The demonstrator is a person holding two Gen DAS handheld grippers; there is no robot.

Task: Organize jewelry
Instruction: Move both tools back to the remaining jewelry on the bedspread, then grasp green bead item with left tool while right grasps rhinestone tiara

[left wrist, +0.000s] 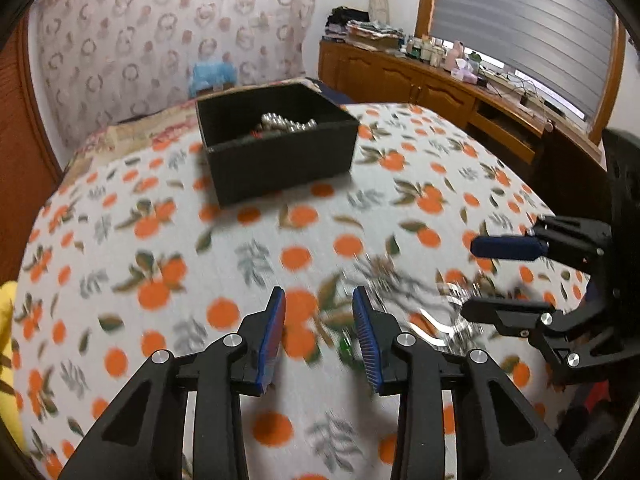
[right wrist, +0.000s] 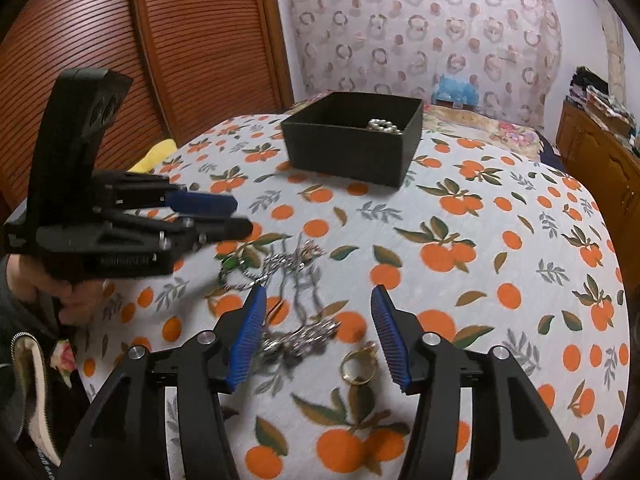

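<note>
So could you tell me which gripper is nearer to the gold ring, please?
Right. The right gripper is open just above the gold ring, which lies between its fingers. The left gripper is farther off, beyond the chains.

On the bed (right wrist: pixel 500 208) a box (right wrist: pixel 352 148) sits toward the far edge, with a string of beads (right wrist: pixel 384 126) inside it against its far right wall. Well apart from the box, toward the near edge, a tangle of chains (right wrist: pixel 292 280) lies on the cover. A ring (right wrist: pixel 358 366) lies just right of the tangle's near end. A small bead (right wrist: pixel 230 264) lies at the tangle's left side. Behind the bed stands a headboard (right wrist: pixel 420 28); a cabinet (left wrist: pixel 420 76) runs along its right side.
</note>
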